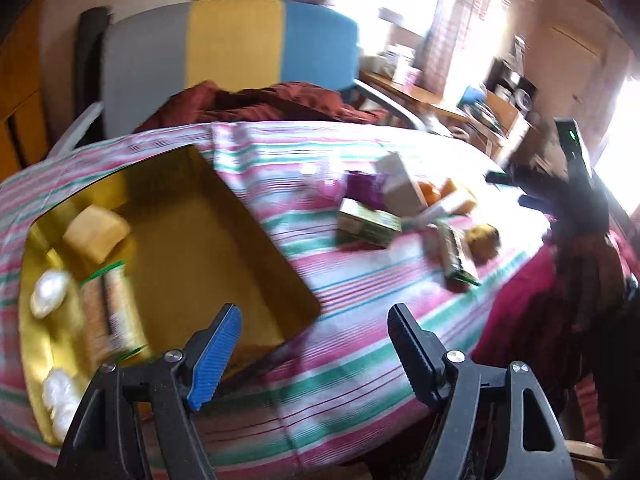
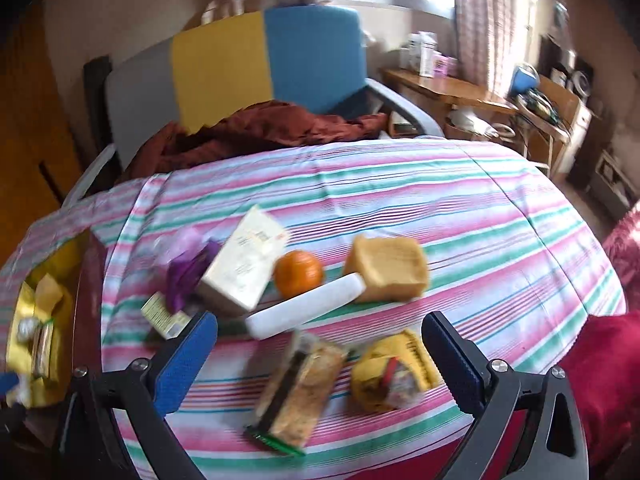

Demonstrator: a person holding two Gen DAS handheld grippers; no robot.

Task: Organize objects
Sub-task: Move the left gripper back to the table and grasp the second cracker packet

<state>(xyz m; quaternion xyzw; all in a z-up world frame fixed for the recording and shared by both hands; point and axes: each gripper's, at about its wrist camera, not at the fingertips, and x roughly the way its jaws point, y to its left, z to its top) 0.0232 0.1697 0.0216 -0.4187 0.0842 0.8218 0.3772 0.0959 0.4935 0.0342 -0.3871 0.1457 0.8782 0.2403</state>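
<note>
A gold box lies open on the striped tablecloth at the left; it holds a tan block, a snack packet and white round pieces. My left gripper is open and empty above the box's near right corner. My right gripper is open and empty over a loose pile: a snack packet, a yellow wrapped item, a white tube, an orange, a tan block, a cream carton and a purple wrapper.
A grey, yellow and blue chair with a rust-red cloth stands behind the table. A wooden desk with clutter is at the back right. A red-clothed person is at the table's right edge. The tablecloth drapes over the edges.
</note>
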